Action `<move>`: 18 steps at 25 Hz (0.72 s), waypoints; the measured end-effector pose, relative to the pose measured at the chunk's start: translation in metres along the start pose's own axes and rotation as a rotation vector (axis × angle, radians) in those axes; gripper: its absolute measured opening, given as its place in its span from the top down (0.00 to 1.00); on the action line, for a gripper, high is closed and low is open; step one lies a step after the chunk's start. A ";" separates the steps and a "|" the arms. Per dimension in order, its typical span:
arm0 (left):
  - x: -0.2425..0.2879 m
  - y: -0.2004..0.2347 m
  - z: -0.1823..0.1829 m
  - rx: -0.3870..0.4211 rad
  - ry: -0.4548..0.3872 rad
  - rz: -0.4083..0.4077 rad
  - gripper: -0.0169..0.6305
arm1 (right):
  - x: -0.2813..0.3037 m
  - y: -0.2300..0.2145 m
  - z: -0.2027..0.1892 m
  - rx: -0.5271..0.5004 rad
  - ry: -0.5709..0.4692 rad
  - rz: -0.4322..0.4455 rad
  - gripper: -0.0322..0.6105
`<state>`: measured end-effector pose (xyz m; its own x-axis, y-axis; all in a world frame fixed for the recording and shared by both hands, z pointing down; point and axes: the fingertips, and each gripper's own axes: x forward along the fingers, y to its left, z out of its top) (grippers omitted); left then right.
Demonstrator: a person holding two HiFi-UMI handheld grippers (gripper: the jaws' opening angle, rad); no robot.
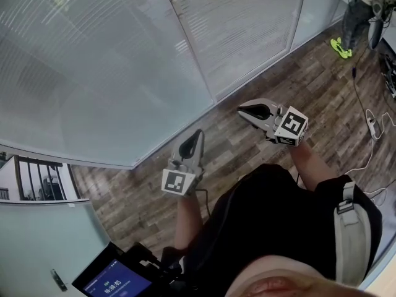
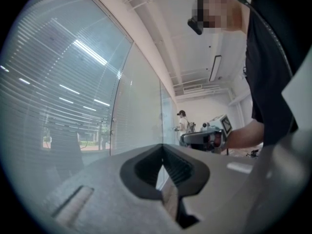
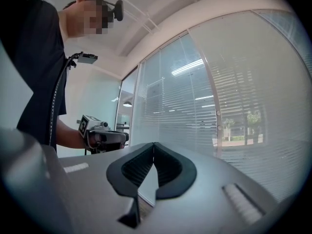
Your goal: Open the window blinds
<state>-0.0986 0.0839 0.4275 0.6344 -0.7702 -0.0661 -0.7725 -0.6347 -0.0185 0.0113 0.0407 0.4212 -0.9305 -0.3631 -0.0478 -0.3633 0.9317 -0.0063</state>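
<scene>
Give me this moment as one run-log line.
left gripper: shut, empty | right gripper: shut, empty | blinds: down, neither gripper touching

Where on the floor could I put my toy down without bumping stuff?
The wood floor is bare in a strip along the glass wall, in front of the left gripper and right gripper. It is crowded on the right, with a power strip, cables and another person's green shoes, and at lower left by the screen.
</scene>
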 end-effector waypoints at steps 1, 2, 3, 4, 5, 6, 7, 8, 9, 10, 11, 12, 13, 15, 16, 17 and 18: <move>-0.001 0.001 -0.001 -0.008 -0.001 0.003 0.97 | 0.001 0.002 -0.001 -0.007 0.012 0.006 0.94; -0.003 0.003 -0.003 -0.014 -0.002 0.006 0.97 | 0.002 0.004 -0.003 -0.013 0.024 0.011 0.94; -0.003 0.004 -0.005 -0.019 -0.004 0.007 0.97 | 0.004 0.004 -0.004 -0.018 0.032 0.011 0.94; -0.004 0.005 -0.008 -0.021 -0.007 0.007 0.97 | 0.005 0.004 -0.005 -0.025 0.037 0.011 0.94; -0.004 0.005 -0.010 -0.022 -0.008 0.006 0.97 | 0.006 0.004 -0.005 -0.033 0.042 0.012 0.94; -0.004 0.005 -0.012 -0.022 -0.008 0.005 0.97 | 0.006 0.004 -0.005 -0.039 0.046 0.011 0.94; -0.004 0.005 -0.014 -0.024 -0.010 0.004 0.97 | 0.006 0.004 -0.005 -0.040 0.047 0.008 0.94; -0.004 0.006 -0.015 -0.027 -0.013 0.004 0.97 | 0.006 0.003 -0.005 -0.037 0.048 0.003 0.94; -0.004 0.006 -0.015 -0.031 -0.016 0.003 0.97 | 0.005 0.002 -0.004 -0.034 0.051 -0.001 0.94; -0.003 0.006 -0.016 -0.035 -0.016 0.003 0.97 | 0.004 0.001 -0.005 -0.033 0.059 -0.004 0.94; -0.002 0.007 -0.016 -0.040 -0.014 0.005 0.97 | 0.003 -0.001 -0.005 -0.030 0.067 -0.007 0.94; -0.001 0.008 -0.016 -0.044 -0.013 0.007 0.97 | 0.004 -0.002 -0.005 -0.027 0.067 -0.008 0.94; -0.001 0.010 -0.016 -0.044 -0.013 0.011 0.97 | 0.005 -0.003 -0.004 -0.024 0.060 -0.006 0.94; 0.002 0.014 -0.015 -0.037 -0.012 0.016 0.97 | 0.008 -0.006 -0.003 -0.022 0.054 0.003 0.94; 0.004 0.015 -0.015 -0.035 -0.012 0.020 0.97 | 0.009 -0.009 -0.003 -0.019 0.059 0.007 0.94; 0.006 0.016 -0.015 -0.034 -0.011 0.023 0.97 | 0.010 -0.011 -0.004 -0.016 0.062 0.010 0.94; 0.007 0.018 -0.016 -0.035 -0.009 0.026 0.97 | 0.012 -0.013 -0.006 -0.014 0.064 0.013 0.94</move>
<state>-0.1072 0.0664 0.4422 0.6136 -0.7860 -0.0750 -0.7873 -0.6163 0.0178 0.0044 0.0244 0.4266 -0.9362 -0.3511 0.0161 -0.3510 0.9363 0.0075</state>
